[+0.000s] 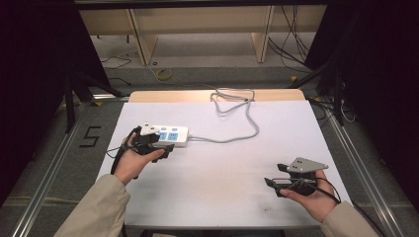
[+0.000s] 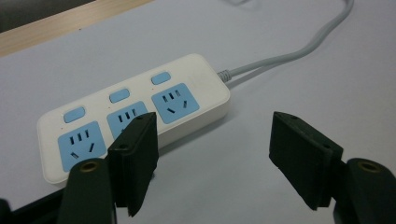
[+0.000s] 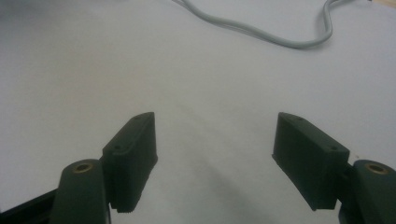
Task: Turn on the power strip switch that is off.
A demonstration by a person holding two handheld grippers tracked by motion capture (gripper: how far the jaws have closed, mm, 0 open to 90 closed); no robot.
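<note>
Left tool (image 2: 212, 163) agape, empty; power strip (image 2: 135, 112) just beyond, nearer its left jaw.

The high view is soft and low in detail, with the white table (image 1: 217, 163) evenly lit from above and the room at both sides sunk in near-black. Shadows on the table are faint and short. In the left gripper view the power strip (image 2: 135, 116) is fairly sharp, with a soft shadow along its near edge, while the near jaws blur slightly. The right gripper view is dimmer and greyish, darkening toward the upper left corner; its cable (image 3: 261, 32) looks soft.
</note>
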